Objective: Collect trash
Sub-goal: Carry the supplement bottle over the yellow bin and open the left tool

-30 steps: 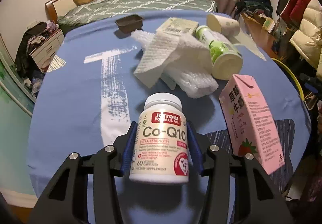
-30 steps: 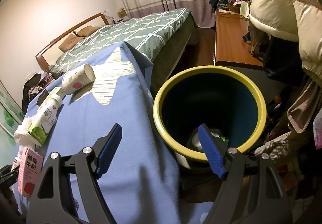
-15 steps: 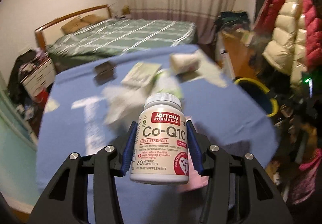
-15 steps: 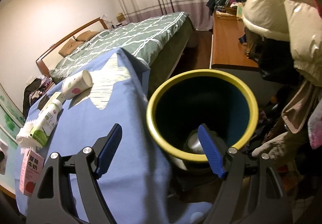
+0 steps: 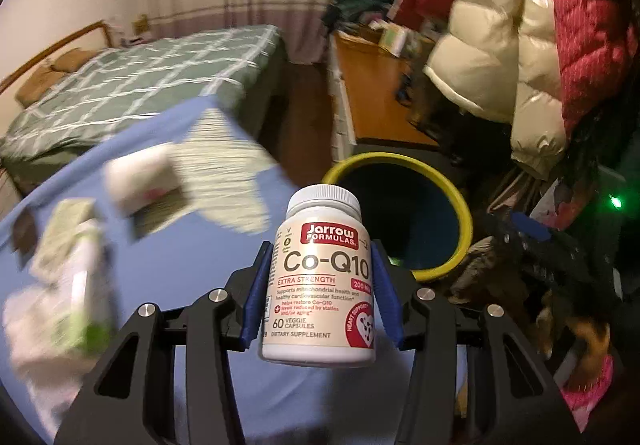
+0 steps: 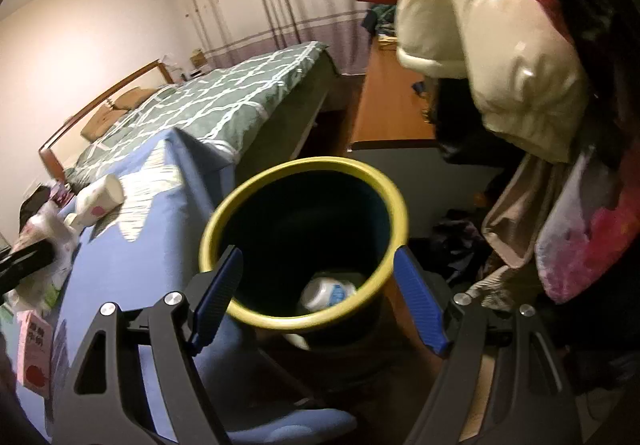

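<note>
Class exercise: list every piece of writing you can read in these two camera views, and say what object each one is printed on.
On the supplement bottle held in the left gripper:
"Jarrow FORMULAS"
"Co-Q10"
"EXTRA STRENGTH"
"60 VEGGIE CAPSULES"
"DIETARY SUPPLEMENT"
"HEART SUPPORT", on its red heart badge.
The small lines under "EXTRA STRENGTH" are only partly readable.
On the pink carton: red Chinese characters, too blurred to read.
The other items on the blue cloth are motion-blurred; nothing readable.

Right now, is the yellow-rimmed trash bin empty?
No: the right wrist view shows a white bottle lying at the bottom of the yellow-rimmed trash bin.

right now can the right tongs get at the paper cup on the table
Probably yes: the right tongs are open and empty, and the cup lies uncovered on the table, though off to their left.
</note>
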Demonstrator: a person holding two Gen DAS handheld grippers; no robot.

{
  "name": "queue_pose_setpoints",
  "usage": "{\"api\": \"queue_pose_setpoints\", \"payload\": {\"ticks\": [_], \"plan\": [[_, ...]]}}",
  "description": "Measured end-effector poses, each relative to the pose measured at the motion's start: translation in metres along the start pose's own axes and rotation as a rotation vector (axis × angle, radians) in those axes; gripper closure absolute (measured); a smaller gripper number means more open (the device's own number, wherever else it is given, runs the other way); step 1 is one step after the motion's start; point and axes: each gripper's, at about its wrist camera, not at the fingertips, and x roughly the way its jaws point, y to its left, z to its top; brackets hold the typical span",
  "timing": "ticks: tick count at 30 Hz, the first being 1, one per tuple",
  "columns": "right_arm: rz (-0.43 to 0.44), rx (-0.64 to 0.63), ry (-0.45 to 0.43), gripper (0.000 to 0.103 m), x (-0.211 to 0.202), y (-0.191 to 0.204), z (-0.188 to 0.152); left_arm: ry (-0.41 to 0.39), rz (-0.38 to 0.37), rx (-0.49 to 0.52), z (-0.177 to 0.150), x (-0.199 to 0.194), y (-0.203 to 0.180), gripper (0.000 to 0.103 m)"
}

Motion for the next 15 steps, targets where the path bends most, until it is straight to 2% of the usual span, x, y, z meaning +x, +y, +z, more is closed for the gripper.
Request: {"api": "queue_pose_setpoints", "payload": {"ticks": [7, 13, 15], "plan": [[-0.005, 0.043, 0.026, 0.029, 0.011, -0.028, -0.006, 0.086, -0.032, 0.049, 0.037, 0.091, -0.05, 0.055], [-0.017, 0.061, 0.031, 0.029, 0.015, -0.045, -0.007, 0.153, -0.003, 0.05, 0.05, 0.149, -0.071, 0.055], [-0.022, 0.07, 0.033, 0.029, 0.017, -0.051, -0.008, 0.166, 0.002, 0.044, 0.053, 0.161, -0.075, 0.036]]}}
